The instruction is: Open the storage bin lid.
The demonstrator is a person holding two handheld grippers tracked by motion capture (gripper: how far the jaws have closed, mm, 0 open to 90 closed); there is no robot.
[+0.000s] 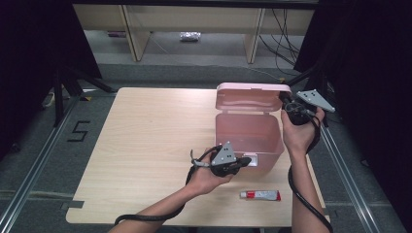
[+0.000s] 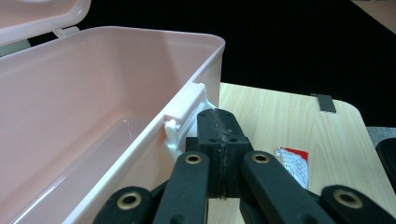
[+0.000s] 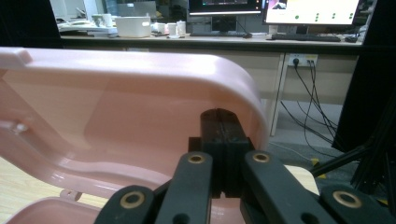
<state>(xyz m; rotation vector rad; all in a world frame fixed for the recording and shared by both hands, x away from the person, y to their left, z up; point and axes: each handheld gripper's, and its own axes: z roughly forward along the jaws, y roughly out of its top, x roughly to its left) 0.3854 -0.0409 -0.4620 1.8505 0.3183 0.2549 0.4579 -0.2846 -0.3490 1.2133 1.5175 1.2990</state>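
Note:
A pink plastic box stands open on the wooden table, its lid raised upright at the back. My left gripper is shut with nothing between its jaws, its tips against the front wall beside the white latch. My right gripper is also shut and empty, its tips resting on the inner side of the lid near the lid's right corner. The box's inside looks empty where I can see it.
A small red-and-white tube lies on the table in front of the box, near the front edge; the tube also shows past my left jaws. The table's left half is bare wood. Desks and monitors stand behind the lid.

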